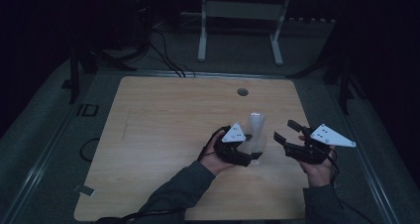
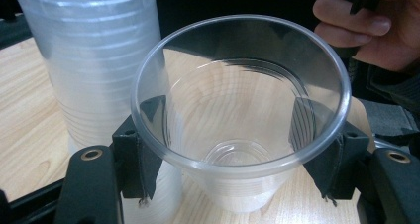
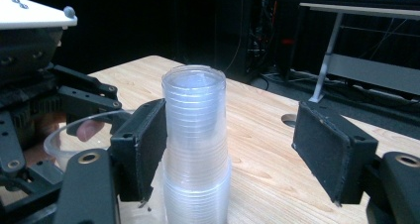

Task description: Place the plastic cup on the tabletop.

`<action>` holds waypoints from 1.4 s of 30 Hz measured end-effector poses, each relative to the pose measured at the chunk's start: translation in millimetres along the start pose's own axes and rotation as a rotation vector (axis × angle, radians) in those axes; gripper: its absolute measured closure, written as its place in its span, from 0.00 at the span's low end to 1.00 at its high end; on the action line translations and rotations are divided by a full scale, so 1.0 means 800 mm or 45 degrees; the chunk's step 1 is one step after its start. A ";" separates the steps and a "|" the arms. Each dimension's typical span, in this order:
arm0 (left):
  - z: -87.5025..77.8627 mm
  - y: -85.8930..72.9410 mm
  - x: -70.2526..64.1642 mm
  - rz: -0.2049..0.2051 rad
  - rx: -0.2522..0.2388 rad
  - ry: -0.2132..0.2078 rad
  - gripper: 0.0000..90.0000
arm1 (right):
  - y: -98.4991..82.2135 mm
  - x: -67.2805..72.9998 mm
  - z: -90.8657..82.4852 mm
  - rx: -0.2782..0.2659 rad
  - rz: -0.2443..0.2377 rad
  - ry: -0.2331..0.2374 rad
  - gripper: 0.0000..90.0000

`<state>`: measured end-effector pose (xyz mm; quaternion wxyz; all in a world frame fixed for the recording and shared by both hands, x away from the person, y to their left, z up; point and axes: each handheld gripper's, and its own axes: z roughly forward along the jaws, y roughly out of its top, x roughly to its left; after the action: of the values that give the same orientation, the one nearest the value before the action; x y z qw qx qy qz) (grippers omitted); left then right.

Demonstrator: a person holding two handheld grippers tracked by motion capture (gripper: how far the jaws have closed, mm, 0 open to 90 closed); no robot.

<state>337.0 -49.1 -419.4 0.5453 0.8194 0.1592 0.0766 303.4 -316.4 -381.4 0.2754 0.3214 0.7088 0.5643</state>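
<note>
The left gripper (image 1: 246,152) is clamped on a single clear plastic cup (image 2: 240,115); in the left gripper view its two black pads press the cup's wall from either side just under the rim, and the cup stands upright between the jaws with its mouth open to the camera. Just beside it — to the left in that view — rises the stack of clear plastic cups (image 2: 96,70), standing on the wooden table (image 1: 163,125).

The right gripper (image 1: 287,135) holds nothing: its jaws stand wide apart. In the right gripper view the stack (image 3: 195,140) stands upright beyond its jaws, close by the left-hand pad and well clear of the other — neither pad presses it. In the high view the stack (image 1: 256,130) stands between the two grippers.
</note>
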 end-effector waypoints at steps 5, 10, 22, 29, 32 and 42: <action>0.008 -0.009 -0.001 -0.001 0.012 -0.002 0.36 | -0.001 0.001 0.000 0.002 -0.004 0.000 0.32; 0.013 -0.014 -0.002 -0.002 0.021 -0.004 0.36 | -0.002 0.000 0.000 0.001 0.001 0.000 0.32; 0.024 -0.027 -0.007 0.022 0.063 0.005 0.35 | -0.002 0.001 0.000 0.000 -0.002 0.006 0.32; 0.029 -0.034 -0.009 0.027 0.085 0.018 0.35 | -0.003 0.001 0.001 0.000 -0.002 0.008 0.32; 0.030 -0.036 -0.010 0.030 0.089 0.022 0.35 | -0.003 0.001 0.001 0.000 -0.002 0.009 0.32; 0.035 -0.042 -0.010 0.028 0.097 0.032 0.34 | -0.003 0.001 0.001 0.004 -0.003 0.013 0.32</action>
<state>332.2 -64.3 -461.1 0.5109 0.8402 0.1600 0.0868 303.1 -315.5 -384.3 0.2719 0.3182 0.7114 0.5646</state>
